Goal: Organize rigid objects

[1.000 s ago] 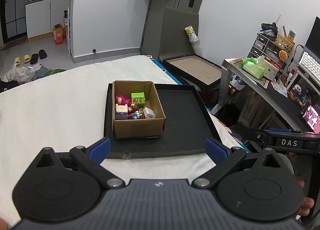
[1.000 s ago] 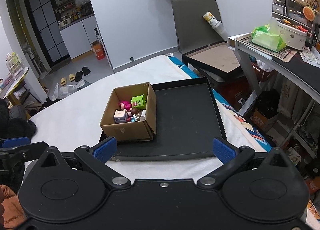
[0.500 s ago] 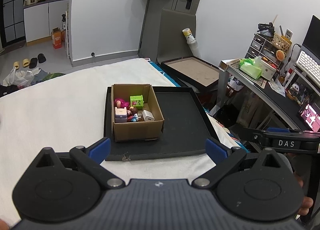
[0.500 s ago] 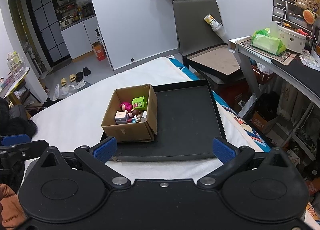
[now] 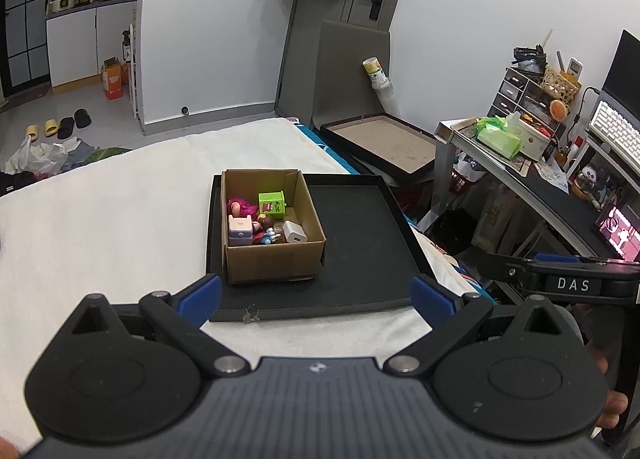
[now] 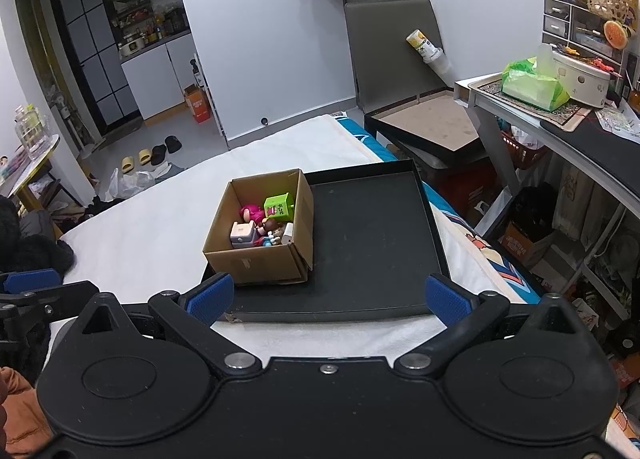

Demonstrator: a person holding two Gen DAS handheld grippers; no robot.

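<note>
A cardboard box [image 5: 276, 259] [image 6: 260, 263] stands on the left part of a black tray [image 5: 360, 243] [image 6: 372, 235] on a white bed. Inside lie a green cube [image 5: 272, 204] [image 6: 278, 206], a pink toy [image 5: 238, 206] [image 6: 252, 213], a pale lilac block [image 5: 240, 229] [image 6: 242, 234], a white charger [image 5: 295, 232] and small figures. My left gripper [image 5: 316, 297] is open and empty, held above the bed short of the tray's near edge. My right gripper [image 6: 328, 297] is open and empty, likewise short of the tray.
The white bed [image 5: 100, 219] extends left. A second tray [image 5: 384, 139] leans by a grey board at the bed's far right. A cluttered desk [image 5: 540, 163] stands right. The other handle [image 5: 568, 283] shows at right; shoes and bags lie on the floor.
Both grippers have drawn back and risen slightly, so the box and tray look a little farther off. Both stay open; nothing in the box has moved.
</note>
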